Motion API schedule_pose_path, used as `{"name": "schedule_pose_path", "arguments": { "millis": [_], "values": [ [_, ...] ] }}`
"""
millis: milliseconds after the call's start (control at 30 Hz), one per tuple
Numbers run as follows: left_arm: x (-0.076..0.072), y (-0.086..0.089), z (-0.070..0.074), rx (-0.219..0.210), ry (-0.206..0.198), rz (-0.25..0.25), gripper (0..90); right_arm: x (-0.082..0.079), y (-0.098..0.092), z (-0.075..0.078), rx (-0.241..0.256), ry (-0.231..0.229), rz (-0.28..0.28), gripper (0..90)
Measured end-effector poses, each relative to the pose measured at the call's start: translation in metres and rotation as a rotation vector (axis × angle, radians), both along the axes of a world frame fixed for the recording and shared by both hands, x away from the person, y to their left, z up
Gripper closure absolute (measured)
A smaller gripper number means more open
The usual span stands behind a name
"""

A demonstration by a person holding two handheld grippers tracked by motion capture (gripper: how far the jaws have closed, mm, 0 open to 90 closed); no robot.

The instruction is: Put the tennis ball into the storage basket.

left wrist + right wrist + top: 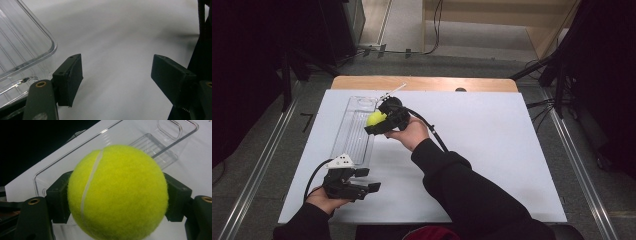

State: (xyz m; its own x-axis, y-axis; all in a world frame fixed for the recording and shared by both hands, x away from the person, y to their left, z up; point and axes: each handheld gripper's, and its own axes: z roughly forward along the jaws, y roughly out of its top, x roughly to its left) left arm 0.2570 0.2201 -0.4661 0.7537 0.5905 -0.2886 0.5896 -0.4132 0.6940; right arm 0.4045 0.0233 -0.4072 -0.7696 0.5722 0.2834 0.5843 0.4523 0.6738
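- The right gripper (379, 122) has its fingers (58, 197) clamped on a yellow tennis ball (376, 118), one pad on each side of it; in the right gripper view the ball (117, 192) sits squarely between them, its white seam running down its left part.
- In the high view the ball hangs in the upper middle of the frame, at the right long edge of a clear plastic tray (354, 131) that lies lengthwise on the white counter (492, 150).
- Behind the ball in the right gripper view, the tray (160, 152) shows a ribbed floor and a handle slot at the upper right; no object shows in the parts of it that I can see.
- The left gripper (364, 186) rests low at the lower left of the high view, just below the tray's near end, its fingers (71, 77) spread wide with nothing between them. The left gripper view shows bare counter in the gap and the tray's rounded corner (30, 55) at the upper left.
- My reading: the pick-up is done and the carry is nearly over. Lowering the ball into the tray and letting go look to be what is left.
- I cannot tell whether the ball is over the tray's inside or just beside its rim.
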Motion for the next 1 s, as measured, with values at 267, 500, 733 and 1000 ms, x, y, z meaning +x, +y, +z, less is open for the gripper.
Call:
{"name": "schedule_pose_path", "arguments": {
  "millis": [267,500,733,1000],
  "values": [
    [0.0,0.0,0.0,-0.001,0.002,-0.001,26.4,0.004,0.007,0.001,0.005,0.005,-0.004,22.8],
    [0.0,0.0,0.0,-0.001,0.001,-0.001,26.4,0.008,0.013,0.003,0.008,0.0,-0.012,22.8],
    [0.0,0.001,0.0,0.0,0.0,-0.003,26.4,0.013,0.02,0.004,0.025,0.018,-0.011,22.8],
    [0.0,0.001,0.0,-0.001,0.002,0.001,26.4,0.016,0.03,0.003,0.015,0.007,-0.009,22.8]
  ]
}}
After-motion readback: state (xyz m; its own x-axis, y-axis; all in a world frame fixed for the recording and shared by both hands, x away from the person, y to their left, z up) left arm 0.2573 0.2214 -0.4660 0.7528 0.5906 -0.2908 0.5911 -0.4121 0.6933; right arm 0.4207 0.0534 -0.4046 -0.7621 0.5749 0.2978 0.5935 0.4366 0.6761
